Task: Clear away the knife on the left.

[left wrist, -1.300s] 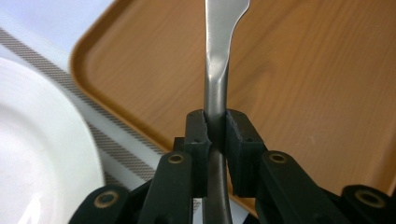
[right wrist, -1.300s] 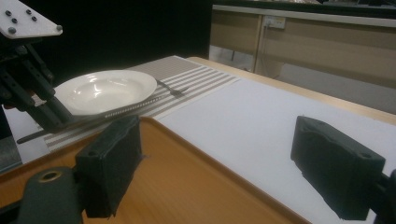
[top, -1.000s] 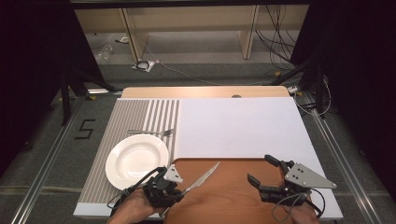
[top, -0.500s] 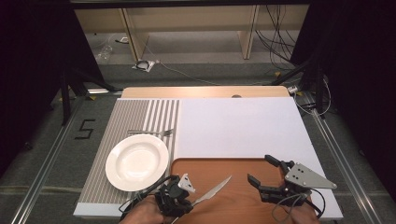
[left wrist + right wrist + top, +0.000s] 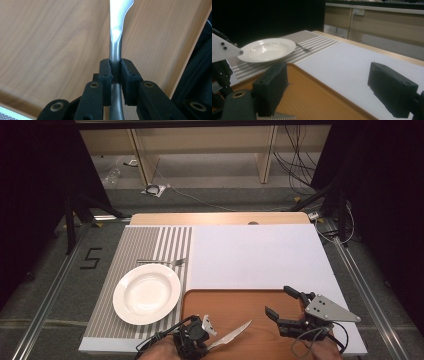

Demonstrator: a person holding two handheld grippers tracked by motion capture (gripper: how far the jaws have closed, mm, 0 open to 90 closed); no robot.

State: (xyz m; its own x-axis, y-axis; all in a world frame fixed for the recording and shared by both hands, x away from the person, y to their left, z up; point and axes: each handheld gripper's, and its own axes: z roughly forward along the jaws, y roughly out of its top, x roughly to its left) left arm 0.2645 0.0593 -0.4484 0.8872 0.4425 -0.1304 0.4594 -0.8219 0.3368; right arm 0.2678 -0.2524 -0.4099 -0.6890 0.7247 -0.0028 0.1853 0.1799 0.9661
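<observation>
A silver table knife [image 5: 231, 335] is held by its handle in my left gripper [image 5: 209, 341], low over the near part of the wooden tray [image 5: 225, 302]. Its blade points right and away. In the left gripper view the pads [image 5: 105, 71] press both sides of the knife handle [image 5: 115, 50] above the wood. My right gripper [image 5: 278, 301] hovers over the tray's right side, open, with nothing between its jaws. In the right gripper view its gripper [image 5: 327, 85] faces the white plate [image 5: 267, 50], and the knife's serrated edge [image 5: 277, 117] shows at the bottom.
A white deep plate [image 5: 146, 293] sits on a striped placemat [image 5: 145, 240], with a fork [image 5: 160, 262] just beyond it. A white mat [image 5: 255, 255] covers the table's far right. The table's near edge lies close under both hands.
My left gripper has carried the knife toward the near edge and a little to the right, lower over the tray. The right gripper has stayed where it was.
</observation>
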